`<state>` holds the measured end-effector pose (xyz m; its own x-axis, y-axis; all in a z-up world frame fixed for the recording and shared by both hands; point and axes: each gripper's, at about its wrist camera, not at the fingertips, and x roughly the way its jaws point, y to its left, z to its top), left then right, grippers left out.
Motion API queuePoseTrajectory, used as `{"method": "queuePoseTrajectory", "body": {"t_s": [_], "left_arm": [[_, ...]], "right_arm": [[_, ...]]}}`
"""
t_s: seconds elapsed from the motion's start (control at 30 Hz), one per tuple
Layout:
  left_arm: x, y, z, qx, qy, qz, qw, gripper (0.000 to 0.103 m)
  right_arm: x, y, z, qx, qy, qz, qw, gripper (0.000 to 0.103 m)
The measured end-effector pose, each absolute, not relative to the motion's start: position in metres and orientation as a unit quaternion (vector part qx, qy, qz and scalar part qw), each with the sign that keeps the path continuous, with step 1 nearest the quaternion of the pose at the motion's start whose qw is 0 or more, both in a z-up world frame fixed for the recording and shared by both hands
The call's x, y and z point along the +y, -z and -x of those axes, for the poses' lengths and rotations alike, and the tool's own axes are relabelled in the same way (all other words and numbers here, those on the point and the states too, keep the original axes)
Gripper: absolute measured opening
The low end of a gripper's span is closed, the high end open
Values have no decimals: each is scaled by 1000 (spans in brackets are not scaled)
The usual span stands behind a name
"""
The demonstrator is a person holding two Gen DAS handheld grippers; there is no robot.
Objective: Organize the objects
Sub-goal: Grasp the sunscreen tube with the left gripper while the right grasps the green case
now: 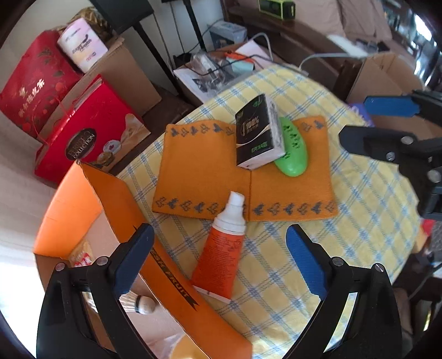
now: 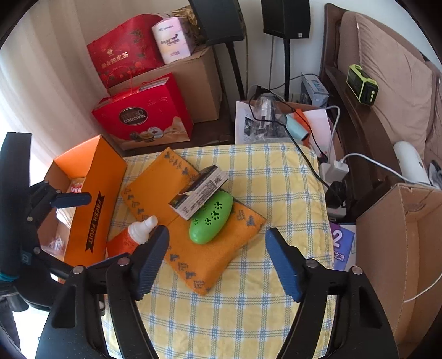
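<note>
My left claw (image 1: 219, 261) hangs released, its blue pads straddling the orange tube (image 1: 221, 259) with the white cap, which lies low centre in that view on the yellow checked cloth (image 1: 359, 198), touching neither pad. My right claw (image 2: 216, 261) is also spread wide and holding nothing. Mid-frame, the black tissue pack (image 2: 199, 194) leans on the green oval case (image 2: 211, 221), both on the orange towel (image 2: 154, 190). The orange FRESH FRUIT box (image 2: 94, 210) sits at left.

Pretty cluttered room: plain pale wall (image 2: 315, 60) at the back, two black speakers on stands (image 2: 286, 19), cardboard boxes (image 2: 199, 82) stacked with red gift bags (image 2: 124, 52), and a brown cushioned sofa (image 2: 392, 91) on the right. Bright daylight pours in from the left through a light curtain (image 2: 41, 91).
</note>
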<state>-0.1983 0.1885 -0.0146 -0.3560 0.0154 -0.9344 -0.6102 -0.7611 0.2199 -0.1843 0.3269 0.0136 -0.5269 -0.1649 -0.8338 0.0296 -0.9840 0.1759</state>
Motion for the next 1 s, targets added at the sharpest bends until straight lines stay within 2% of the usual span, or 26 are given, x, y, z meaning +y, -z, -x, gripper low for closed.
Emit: {"method": "queuePoseTrajectory", "body": {"t_s": [0.3, 0.4, 0.8, 0.93, 1.0], "left_arm": [[204, 44, 207, 352, -729, 554, 193, 72], [207, 55, 208, 362, -716, 566, 190, 70], [205, 78, 210, 386, -691, 586, 173, 70], [205, 83, 209, 383, -685, 593, 178, 48], [205, 83, 207, 379, -689, 590, 184, 44]], "right_arm": [[325, 12, 200, -87, 861, -497, 61, 52], [322, 20, 206, -93, 859, -500, 64, 48], [306, 48, 221, -79, 856, -506, 66, 48], [302, 54, 226, -76, 859, -504, 58, 53], [299, 58, 227, -67, 862, -501, 49, 53]]}}
